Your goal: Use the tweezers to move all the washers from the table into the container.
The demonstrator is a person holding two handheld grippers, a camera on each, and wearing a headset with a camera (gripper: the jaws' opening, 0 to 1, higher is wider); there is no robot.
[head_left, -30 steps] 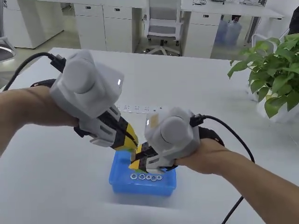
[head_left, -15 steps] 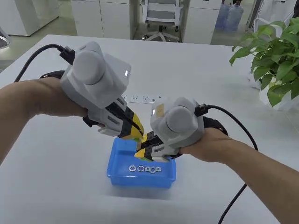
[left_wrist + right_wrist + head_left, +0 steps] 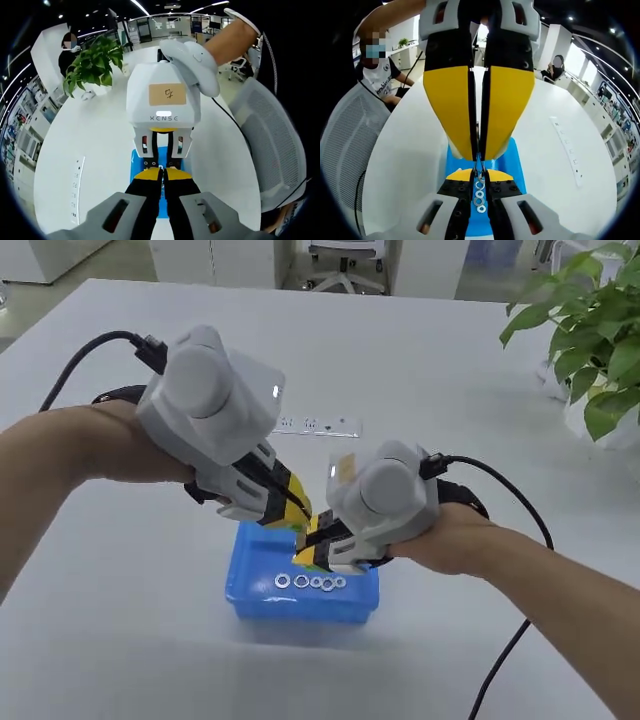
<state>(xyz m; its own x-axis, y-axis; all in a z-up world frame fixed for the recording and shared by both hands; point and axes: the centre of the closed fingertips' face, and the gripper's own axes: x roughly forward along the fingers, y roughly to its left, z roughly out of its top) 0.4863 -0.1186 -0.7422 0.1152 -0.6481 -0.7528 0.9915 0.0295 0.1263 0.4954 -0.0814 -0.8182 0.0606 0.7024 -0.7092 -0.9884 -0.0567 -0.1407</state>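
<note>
Your left gripper (image 3: pixel 288 510) seemingly pinches slim metal tweezers (image 3: pixel 478 152); your right gripper (image 3: pixel 312 552) is closed beside it; small steel washers (image 3: pixel 309 583) sit in the blue plastic container (image 3: pixel 248 597); probably finishing; check the white table (image 3: pixel 450 390) for strays.

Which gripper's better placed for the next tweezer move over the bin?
Likely left: the left gripper already clamps the tweezers, tips above the washers in the container. The right gripper just faces it.

"Where are the washers (image 3: pixel 315 583)?"
"Five small silver rings, lying flat, side by side in one straight row."
"In what?"
"A shallow blue bin (image 3: pixel 300 606), along its nearer wall."
</note>
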